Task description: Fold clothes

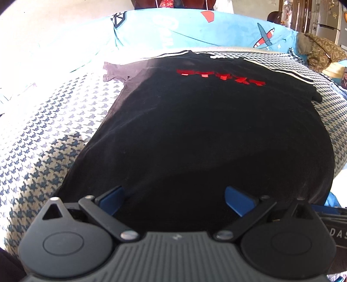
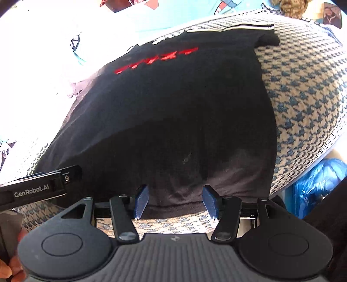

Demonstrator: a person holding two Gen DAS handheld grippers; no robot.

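Both grippers, left gripper point(image 1: 174, 198) and right gripper point(image 2: 176, 200), have jaws spread wide at the near hem of a black T-shirt point(image 1: 195, 130) lying flat on a houndstooth blanket point(image 1: 43, 141).

Bed w/ houndstooth blanket point(image 1: 43, 138) over a light-blue airplane-print sheet point(image 1: 195, 30). Strong sunlight blows out the left side. Fridge point(image 1: 325, 23) + wooden door point(image 1: 301, 13) far right bkgd. Blue plastic bag point(image 2: 314, 184) beside bed.
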